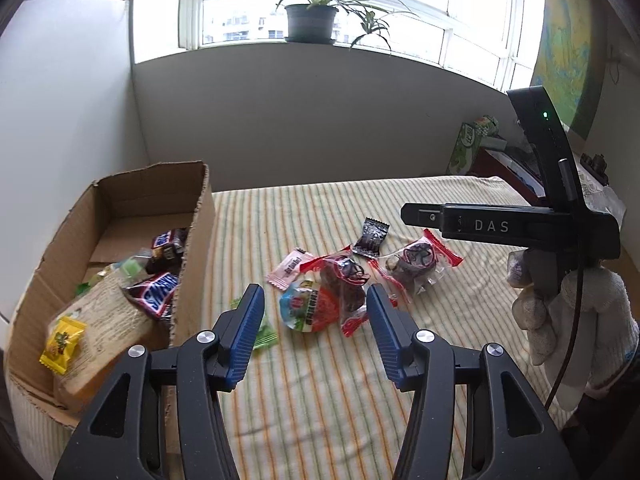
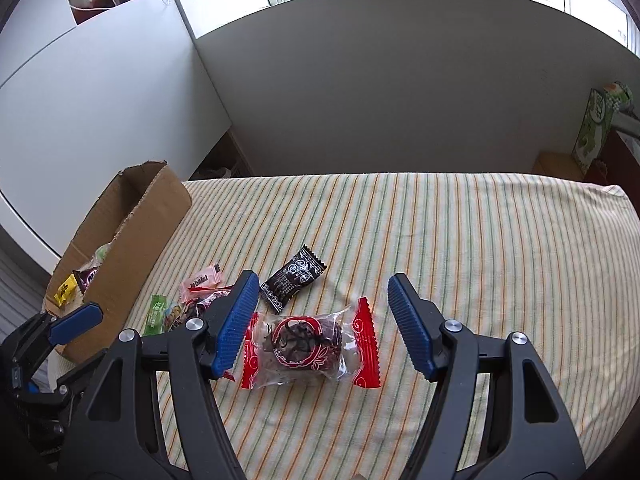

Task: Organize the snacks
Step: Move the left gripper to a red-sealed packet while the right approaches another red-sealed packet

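Observation:
Loose snacks lie on the striped cloth [image 1: 320, 392]. My left gripper [image 1: 316, 320] is open just above a round red-and-blue packet [image 1: 306, 308] and a red-ended clear packet [image 1: 346, 280] of dark sweets; neither is touched. My right gripper [image 2: 322, 314] is open around a second red-ended clear packet [image 2: 308, 348], which lies flat between the blue pads [image 2: 236, 320] with gaps on both sides. A black sachet [image 2: 292, 280], a pink sachet [image 2: 200, 280] and a green one [image 2: 156, 314] lie close by. The cardboard box [image 1: 196, 240] at the left holds Snickers bars [image 1: 158, 294], a yellow candy [image 1: 64, 342] and a pale bag.
The right gripper's black housing [image 1: 500, 226] and a gloved hand [image 1: 580, 312] hang over the cloth's right side. A wall stands behind the table, with a potted plant [image 1: 310, 20] on the sill above. A green carton [image 2: 592, 132] stands far right. The cloth's right half [image 2: 500, 240] is bare.

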A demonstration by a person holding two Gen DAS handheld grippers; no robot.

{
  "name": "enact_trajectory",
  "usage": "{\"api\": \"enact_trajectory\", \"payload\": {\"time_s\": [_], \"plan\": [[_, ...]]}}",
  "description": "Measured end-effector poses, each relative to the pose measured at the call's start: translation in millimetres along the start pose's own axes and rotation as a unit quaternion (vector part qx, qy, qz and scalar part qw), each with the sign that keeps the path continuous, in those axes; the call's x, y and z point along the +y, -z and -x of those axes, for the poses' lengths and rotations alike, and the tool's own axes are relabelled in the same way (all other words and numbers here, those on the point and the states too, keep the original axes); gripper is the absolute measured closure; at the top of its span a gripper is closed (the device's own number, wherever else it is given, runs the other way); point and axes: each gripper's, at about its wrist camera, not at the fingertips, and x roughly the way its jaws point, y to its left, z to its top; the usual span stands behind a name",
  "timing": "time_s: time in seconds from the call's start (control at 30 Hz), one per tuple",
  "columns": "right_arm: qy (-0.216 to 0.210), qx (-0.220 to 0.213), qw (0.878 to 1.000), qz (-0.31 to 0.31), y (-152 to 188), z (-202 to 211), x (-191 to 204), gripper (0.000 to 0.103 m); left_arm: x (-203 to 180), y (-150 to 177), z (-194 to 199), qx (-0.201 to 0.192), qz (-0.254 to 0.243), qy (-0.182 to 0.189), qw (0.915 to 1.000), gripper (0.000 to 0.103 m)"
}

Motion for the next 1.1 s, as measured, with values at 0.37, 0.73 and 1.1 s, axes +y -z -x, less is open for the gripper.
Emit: {"api": "enact_trajectory", "payload": {"time_s": [0.37, 0.73, 1.1], "plan": [[-0.027, 0.006, 1.0, 0.011, -4, -10, 6, 0.039, -6, 4, -11, 0.016, 0.003, 0.002, 0.9999, 0.05], [-0.029, 0.056, 0.996, 0.06, 16, -24, 15, 0.039, -12, 4, -13, 0.022, -0.009, 0.003, 0.9997, 0.05], [0.019, 0.061, 0.993, 0.099, 28, -31, 20, 0.041, -4, 1, -23, 0.036, 0.013, 0.017, 0.9991, 0.05]]}}
